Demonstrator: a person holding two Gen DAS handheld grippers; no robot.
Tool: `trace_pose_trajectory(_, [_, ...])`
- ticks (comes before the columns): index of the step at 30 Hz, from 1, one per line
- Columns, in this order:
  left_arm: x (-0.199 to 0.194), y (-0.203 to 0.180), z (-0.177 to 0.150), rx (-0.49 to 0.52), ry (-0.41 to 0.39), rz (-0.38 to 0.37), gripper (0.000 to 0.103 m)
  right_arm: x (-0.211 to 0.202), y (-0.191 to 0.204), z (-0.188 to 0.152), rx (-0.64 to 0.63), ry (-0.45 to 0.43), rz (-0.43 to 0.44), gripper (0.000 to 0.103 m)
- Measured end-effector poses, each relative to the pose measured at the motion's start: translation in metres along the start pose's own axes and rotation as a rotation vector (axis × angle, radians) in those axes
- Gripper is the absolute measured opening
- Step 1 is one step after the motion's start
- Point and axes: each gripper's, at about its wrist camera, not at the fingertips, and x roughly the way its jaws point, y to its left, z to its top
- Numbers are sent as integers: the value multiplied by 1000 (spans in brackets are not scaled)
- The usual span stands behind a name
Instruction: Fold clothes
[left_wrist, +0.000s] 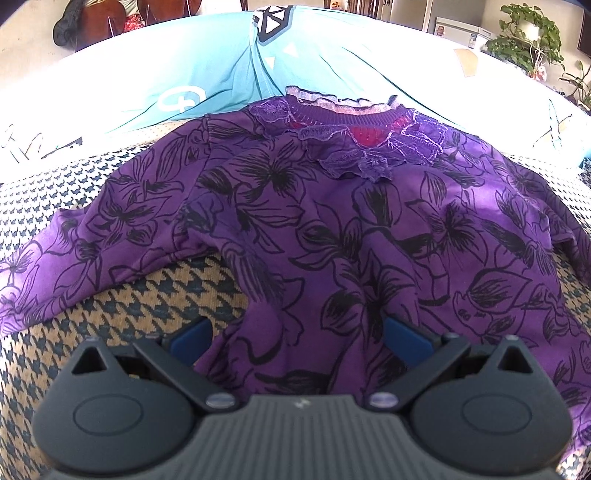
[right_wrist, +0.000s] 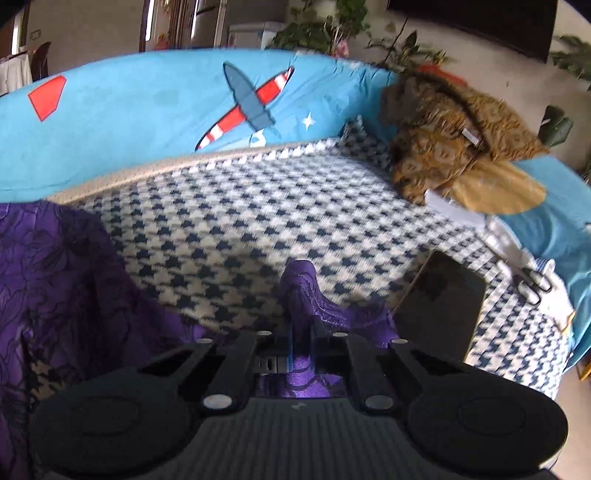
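you're working over a bed covered in a houndstooth blanket (right_wrist: 266, 206), with a blue airplane-print sheet (right_wrist: 140, 107) bunched along its far edge and houseplants (left_wrist: 528, 37) behind. the purple flowered top (left_wrist: 332, 221) lies spread face up across the blanket, lace collar (left_wrist: 354, 136) at the far side, one sleeve (left_wrist: 74, 251) stretched out to the left of your left view. a crumpled brown garment (right_wrist: 450, 140) sits on the far right corner, and a dark phone (right_wrist: 439, 299) lies flat just beside your right gripper. your left gripper (left_wrist: 299, 332) stands open, blue pads either side of the top's bottom hem. your right gripper (right_wrist: 301, 339) is closed, pinching a fold of the purple top's edge.
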Motion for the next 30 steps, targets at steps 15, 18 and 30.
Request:
trace_pose_trajectory(15, [14, -20, -1, 29, 34, 5, 103, -41, -61, 28, 272, -297, -288, 22])
trace_pose_trajectory(18, [15, -21, -1, 30, 34, 9, 103, -50, -65, 27, 274, -324, -272, 31])
trace_pose_trajectory(30, [1, -12, -2, 4, 2, -4, 103, -45, -16, 19, 165, -174, 89, 39])
